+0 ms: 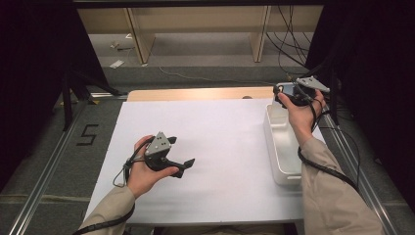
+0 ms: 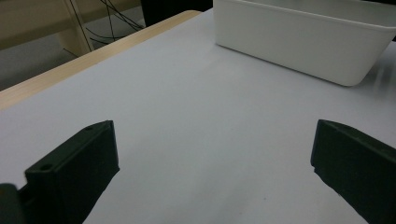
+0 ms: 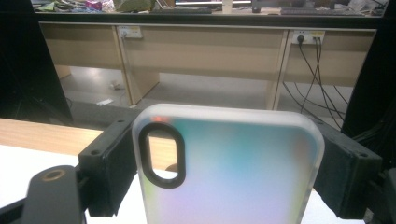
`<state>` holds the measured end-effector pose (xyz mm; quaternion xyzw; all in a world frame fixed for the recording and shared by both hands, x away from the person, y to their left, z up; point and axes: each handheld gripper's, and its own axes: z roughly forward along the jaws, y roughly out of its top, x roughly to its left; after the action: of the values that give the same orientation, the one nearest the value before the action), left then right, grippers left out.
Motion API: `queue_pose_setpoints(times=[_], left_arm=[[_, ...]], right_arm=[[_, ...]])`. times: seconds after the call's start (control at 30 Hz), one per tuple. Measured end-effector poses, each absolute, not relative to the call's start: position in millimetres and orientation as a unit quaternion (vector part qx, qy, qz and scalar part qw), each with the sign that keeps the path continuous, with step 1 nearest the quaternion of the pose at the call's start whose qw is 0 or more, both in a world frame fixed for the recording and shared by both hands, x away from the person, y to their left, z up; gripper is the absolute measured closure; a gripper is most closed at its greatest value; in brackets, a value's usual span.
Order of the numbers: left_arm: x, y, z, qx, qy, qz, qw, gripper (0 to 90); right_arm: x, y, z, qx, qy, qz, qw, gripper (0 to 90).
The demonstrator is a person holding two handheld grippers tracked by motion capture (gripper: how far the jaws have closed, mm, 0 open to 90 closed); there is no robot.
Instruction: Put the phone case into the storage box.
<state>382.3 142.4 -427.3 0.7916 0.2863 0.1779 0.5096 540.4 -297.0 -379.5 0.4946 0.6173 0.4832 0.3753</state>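
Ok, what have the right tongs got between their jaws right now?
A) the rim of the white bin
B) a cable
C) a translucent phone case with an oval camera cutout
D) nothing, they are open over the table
C: in the right gripper view the phone case sits clamped between the two black jaws of the right tongs, camera cutout at its upper left.

Count, as I read it from the feeds: two grippers, left gripper (image 1: 183,165) and right gripper (image 3: 224,163). One phone case (image 3: 233,168), translucent, between the right gripper's jaws, with one oval camera cut-out. One white bin (image 1: 281,147), directly below the right gripper and ahead of the left. One white table sheet (image 1: 215,147) beneath both. I log two hands and two trailing cables.
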Motion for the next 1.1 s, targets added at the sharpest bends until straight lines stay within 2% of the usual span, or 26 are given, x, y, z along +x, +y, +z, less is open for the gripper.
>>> queue_pose_setpoints(times=[1.1], left_arm=[[382.3, 142.1, -427.3, 0.792, 0.286, 0.178, 0.510, 0.4]], right_arm=[[543.3, -293.5, -386.4, 0.495, 0.626, 0.475, 0.371, 18.5]])
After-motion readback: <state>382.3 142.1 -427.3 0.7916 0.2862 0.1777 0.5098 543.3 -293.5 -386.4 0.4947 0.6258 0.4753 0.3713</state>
